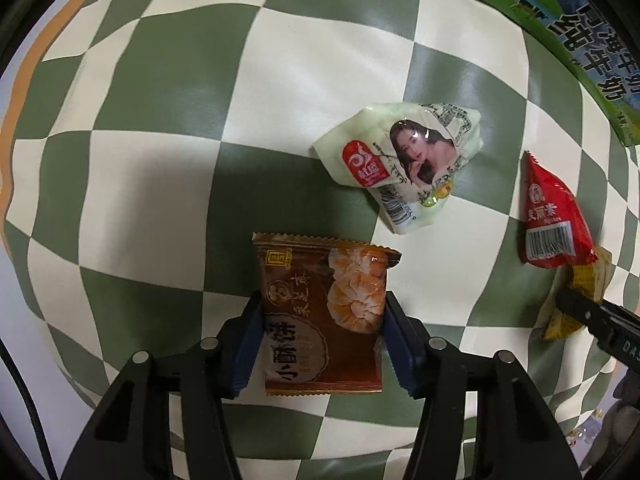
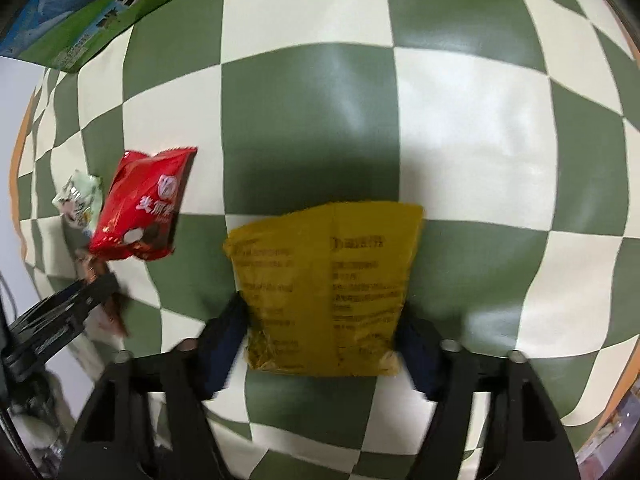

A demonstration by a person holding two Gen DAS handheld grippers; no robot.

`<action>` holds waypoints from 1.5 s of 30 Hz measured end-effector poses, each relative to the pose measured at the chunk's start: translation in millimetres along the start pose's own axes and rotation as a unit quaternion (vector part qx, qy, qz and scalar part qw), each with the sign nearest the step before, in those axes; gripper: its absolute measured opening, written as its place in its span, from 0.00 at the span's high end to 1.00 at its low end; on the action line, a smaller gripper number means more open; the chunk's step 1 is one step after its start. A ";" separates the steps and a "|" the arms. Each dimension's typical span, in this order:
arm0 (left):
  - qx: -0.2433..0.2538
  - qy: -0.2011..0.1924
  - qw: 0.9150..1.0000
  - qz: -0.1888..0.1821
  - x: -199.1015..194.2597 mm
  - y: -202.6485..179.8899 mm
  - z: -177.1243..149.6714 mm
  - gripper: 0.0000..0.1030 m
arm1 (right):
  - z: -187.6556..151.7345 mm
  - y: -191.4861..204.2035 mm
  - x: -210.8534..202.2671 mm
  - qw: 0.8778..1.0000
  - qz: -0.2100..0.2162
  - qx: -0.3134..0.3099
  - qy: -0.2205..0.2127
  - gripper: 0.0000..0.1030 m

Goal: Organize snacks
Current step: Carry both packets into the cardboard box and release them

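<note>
A: What does each hand-held gripper have?

B: The left hand-held gripper (image 1: 324, 336) is pinching the brown snack packet (image 1: 322, 314), its blue pads pressed on both side edges. The right hand-held gripper (image 2: 320, 344) has the yellow snack packet (image 2: 326, 288) between its pads; they appear to touch its edges, so I read that as a grip too, though the view is blurred.

A: And farther out?

B: On the checked worktop (image 1: 160, 120), the pale green packet (image 1: 400, 160) and the red packet (image 1: 556, 216) lie loose, near each other but apart. A green milk carton box (image 1: 580, 40) stands at the far edge.

A: So how far along?

B: Early to midway, I'd judge. Two packets are in hand but not yet placed anywhere, and two wait untouched. Where they belong the views don't show; possibly the box.
</note>
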State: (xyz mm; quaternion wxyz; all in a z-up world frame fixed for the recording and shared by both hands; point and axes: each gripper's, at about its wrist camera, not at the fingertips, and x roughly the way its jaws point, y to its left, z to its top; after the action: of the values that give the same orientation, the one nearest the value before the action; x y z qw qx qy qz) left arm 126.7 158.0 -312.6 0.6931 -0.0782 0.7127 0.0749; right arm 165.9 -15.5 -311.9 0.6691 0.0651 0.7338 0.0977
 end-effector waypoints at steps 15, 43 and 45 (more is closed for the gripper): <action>0.006 -0.081 0.992 -0.095 -157.9 -12.6 20.9 0.48 | -4.3 5.5 -107.7 0.988 0.116 -0.034 -0.092 0.51; 0.095 -0.008 0.989 -0.117 -135.5 -177.4 323.1 0.48 | 253.5 -9.5 -180.5 0.986 0.072 -0.051 -0.141 0.51; 0.088 -0.002 0.989 -0.120 -129.3 -176.4 325.2 0.48 | 262.0 -13.4 -169.8 0.988 0.072 -0.050 -0.124 0.49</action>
State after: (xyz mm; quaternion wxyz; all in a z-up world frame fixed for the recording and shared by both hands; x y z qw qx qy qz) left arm 485.6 56.7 -192.3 0.7026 -0.1018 0.7006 -0.0717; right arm 443.3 -52.3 -172.8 0.7483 0.0960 0.6331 0.1732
